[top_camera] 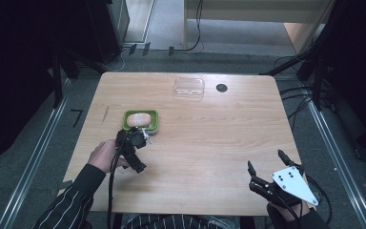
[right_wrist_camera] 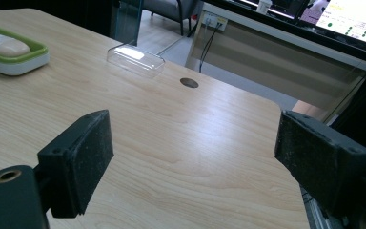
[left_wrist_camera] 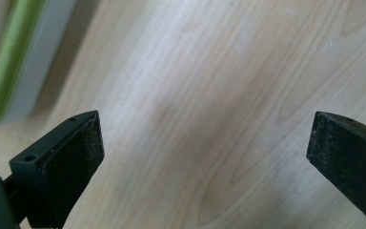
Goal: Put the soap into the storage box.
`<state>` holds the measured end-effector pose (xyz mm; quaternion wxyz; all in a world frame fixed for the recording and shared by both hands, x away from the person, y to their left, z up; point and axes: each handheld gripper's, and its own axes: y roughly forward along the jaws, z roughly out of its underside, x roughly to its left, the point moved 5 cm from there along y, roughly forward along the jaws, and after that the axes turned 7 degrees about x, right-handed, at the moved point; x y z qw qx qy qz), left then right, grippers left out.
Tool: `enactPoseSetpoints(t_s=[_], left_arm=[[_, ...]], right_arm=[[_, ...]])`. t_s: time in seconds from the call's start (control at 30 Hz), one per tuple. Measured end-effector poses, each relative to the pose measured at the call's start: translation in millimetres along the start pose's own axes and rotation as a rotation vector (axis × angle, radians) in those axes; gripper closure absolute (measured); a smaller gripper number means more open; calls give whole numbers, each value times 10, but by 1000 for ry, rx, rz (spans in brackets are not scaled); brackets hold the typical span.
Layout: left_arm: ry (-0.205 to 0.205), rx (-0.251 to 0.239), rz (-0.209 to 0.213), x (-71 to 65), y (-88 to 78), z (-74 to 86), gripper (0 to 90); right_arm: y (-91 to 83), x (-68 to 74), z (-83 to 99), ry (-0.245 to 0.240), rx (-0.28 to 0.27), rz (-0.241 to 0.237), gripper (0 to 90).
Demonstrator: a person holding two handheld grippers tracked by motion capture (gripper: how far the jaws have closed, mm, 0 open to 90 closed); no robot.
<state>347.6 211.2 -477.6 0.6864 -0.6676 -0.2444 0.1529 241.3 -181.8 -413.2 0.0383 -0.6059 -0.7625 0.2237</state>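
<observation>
A light wooden tabletop (top_camera: 209,143) is being viewed from above. A green-rimmed soap dish (top_camera: 141,122) with a pale bar of soap (top_camera: 139,119) in it is resting left of centre. A clear plastic lid (top_camera: 189,88) is lying at the far side, and a small dark round hole (top_camera: 221,88) is seen just right of it.

The left tool (top_camera: 145,135) is being held by the left hand (top_camera: 106,156) just near of the soap dish; in the left gripper view its jaws are standing wide apart over bare wood, the dish edge (left_wrist_camera: 9,62) showing at the upper left.

The right tool (top_camera: 266,161) is being held near the tabletop's near right corner, well apart from the dish, its jaws spread wide with nothing between them.
</observation>
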Motion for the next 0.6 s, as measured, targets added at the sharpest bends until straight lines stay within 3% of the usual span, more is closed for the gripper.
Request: enactPoseSetpoints(t_s=[0.4, 0.6], left_arm=[[29, 20, 5, -237, 69, 168, 0], [44, 27, 15, -239, 68, 181, 0]], right_arm=[[-14, -9, 7, 7, -3, 5, 134], [-22, -26, 16, 9, -4, 10, 134]])
